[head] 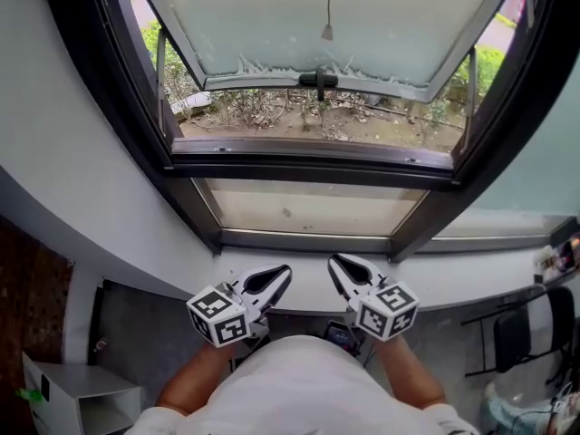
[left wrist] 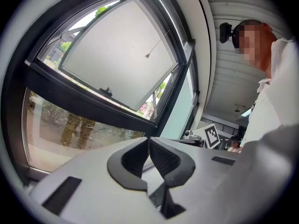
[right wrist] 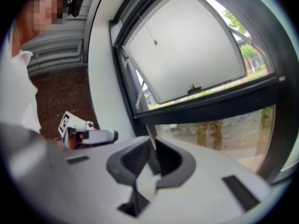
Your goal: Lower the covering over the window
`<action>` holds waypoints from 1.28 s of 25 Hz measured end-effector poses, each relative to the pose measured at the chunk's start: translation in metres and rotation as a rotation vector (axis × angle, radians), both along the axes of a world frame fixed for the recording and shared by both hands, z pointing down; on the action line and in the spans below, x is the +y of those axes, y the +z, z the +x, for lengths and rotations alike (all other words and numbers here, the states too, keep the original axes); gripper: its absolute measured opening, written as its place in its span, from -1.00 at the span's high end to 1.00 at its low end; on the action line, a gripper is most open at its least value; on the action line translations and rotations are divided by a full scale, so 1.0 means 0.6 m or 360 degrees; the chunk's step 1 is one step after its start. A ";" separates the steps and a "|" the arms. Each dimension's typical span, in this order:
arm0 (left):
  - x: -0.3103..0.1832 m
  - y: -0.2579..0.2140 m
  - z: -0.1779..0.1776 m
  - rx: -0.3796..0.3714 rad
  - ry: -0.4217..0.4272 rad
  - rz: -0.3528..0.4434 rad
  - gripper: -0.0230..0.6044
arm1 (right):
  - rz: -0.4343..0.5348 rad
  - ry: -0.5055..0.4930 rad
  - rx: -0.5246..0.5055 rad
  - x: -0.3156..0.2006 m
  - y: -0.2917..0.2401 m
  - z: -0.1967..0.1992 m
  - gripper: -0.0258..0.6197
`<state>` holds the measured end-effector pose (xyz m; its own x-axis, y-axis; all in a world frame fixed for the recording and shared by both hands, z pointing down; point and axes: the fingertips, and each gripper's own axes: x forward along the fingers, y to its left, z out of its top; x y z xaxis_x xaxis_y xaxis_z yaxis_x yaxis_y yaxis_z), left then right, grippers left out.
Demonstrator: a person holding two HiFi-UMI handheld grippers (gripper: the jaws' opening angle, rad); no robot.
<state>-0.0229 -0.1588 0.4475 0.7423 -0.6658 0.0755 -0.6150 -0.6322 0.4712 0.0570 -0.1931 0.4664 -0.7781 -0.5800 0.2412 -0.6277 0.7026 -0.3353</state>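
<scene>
**Approach step: cord not yet taken**

My left tongs [head: 284, 272] and right tongs [head: 333, 262] are both pinched closed and empty, side by side low over the sill [head: 471, 284]. Beyond them is the window [head: 308, 166], its sash tilted outward. The pull cord [head: 327, 33] hangs high at centre; the blind itself is out of view. Next, I judge, one pair must rise, open and clamp the cord.
</scene>
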 end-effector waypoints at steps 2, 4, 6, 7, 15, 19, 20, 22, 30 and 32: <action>0.000 -0.007 -0.011 -0.0017 0.0018 0.0025 0.85 | 0.0016 0.0012 0.0007 -0.003 -0.006 -0.009 0.83; 0.000 -0.012 -0.022 -0.0033 0.0032 0.0053 0.85 | 0.0031 0.0025 0.0015 -0.005 -0.010 -0.018 0.83; -0.001 -0.012 -0.034 -0.0036 0.0034 0.0059 0.85 | 0.0039 0.0032 0.0022 -0.005 -0.010 -0.028 0.83; -0.002 -0.009 -0.039 -0.0038 0.0031 0.0055 0.85 | 0.0040 0.0033 0.0029 -0.004 -0.009 -0.033 0.83; -0.029 -0.034 -0.058 -0.0086 0.0074 0.0130 0.85 | 0.0174 0.0046 0.0120 -0.032 -0.051 -0.050 0.83; -0.063 -0.065 -0.071 -0.0124 0.0079 0.0209 0.85 | 0.0298 0.0058 0.0177 -0.060 -0.095 -0.050 0.83; -0.071 -0.075 -0.075 -0.0137 0.0074 0.0233 0.85 | 0.0326 0.0068 0.0188 -0.068 -0.107 -0.047 0.83; -0.089 -0.096 -0.081 -0.0183 0.0065 0.0290 0.85 | 0.0390 0.0084 0.0214 -0.084 -0.133 -0.041 0.83; -0.148 -0.201 -0.107 -0.0340 0.0032 0.0531 0.85 | 0.0621 0.0128 0.0302 -0.139 -0.235 -0.031 0.83; -0.161 -0.226 -0.108 -0.0359 0.0021 0.0583 0.85 | 0.0670 0.0131 0.0333 -0.152 -0.256 -0.030 0.83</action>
